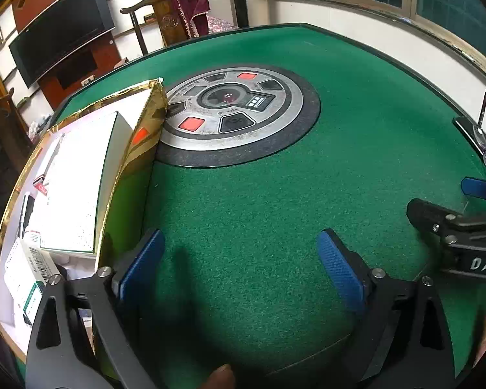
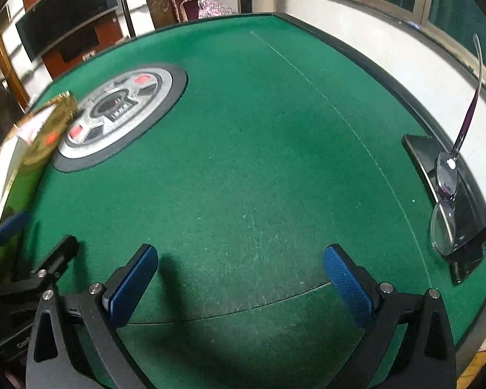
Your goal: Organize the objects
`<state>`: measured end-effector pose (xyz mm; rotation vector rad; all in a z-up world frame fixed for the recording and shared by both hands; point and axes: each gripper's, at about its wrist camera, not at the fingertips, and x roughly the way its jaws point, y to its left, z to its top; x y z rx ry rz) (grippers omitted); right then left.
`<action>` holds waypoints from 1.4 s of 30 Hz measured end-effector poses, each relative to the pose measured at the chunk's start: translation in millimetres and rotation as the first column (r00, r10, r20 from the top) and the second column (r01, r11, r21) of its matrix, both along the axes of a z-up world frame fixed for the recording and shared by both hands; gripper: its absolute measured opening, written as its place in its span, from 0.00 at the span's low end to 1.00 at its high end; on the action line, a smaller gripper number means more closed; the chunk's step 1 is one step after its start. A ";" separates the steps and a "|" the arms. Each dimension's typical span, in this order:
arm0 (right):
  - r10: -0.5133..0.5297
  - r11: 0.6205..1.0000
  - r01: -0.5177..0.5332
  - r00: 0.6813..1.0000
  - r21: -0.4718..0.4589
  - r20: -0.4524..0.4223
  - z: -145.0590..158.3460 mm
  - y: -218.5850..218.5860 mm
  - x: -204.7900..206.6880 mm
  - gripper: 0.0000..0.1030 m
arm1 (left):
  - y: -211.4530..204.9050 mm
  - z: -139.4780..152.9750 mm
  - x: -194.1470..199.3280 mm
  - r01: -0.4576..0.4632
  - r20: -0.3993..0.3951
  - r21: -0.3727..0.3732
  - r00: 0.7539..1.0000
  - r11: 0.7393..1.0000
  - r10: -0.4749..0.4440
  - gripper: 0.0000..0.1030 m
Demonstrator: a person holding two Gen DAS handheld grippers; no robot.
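Here both sets of jaws stand wide apart with nothing between them: the left gripper (image 1: 239,265) and the right gripper (image 2: 239,287) each hang over bare green felt, tilted downward; each shows two blue textured pads. The desk (image 2: 259,149) is a green-felted gaming table with a dark rim; one round silver control panel (image 1: 233,110) sits in its middle, bearing two red buttons. At the left edge lies one open gold-lined box (image 1: 145,129), with a white carton, a pen and a barcoded packet inside; its print is too small to read. At the right edge one pair of purple glasses (image 2: 447,201) rests on one dark phone (image 2: 437,162). The right gripper's body reads "DAS". Beyond stand a television, wooden chairs and windows.
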<state>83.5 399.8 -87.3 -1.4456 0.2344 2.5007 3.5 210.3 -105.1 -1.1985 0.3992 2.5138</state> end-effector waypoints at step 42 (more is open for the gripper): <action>0.058 0.998 -0.057 0.998 0.034 -0.023 -2.1 -0.2 -5.2 1.00 | -1.8 -2.1 4.4 0.069 0.001 -0.005 0.998 0.998 -0.069 0.99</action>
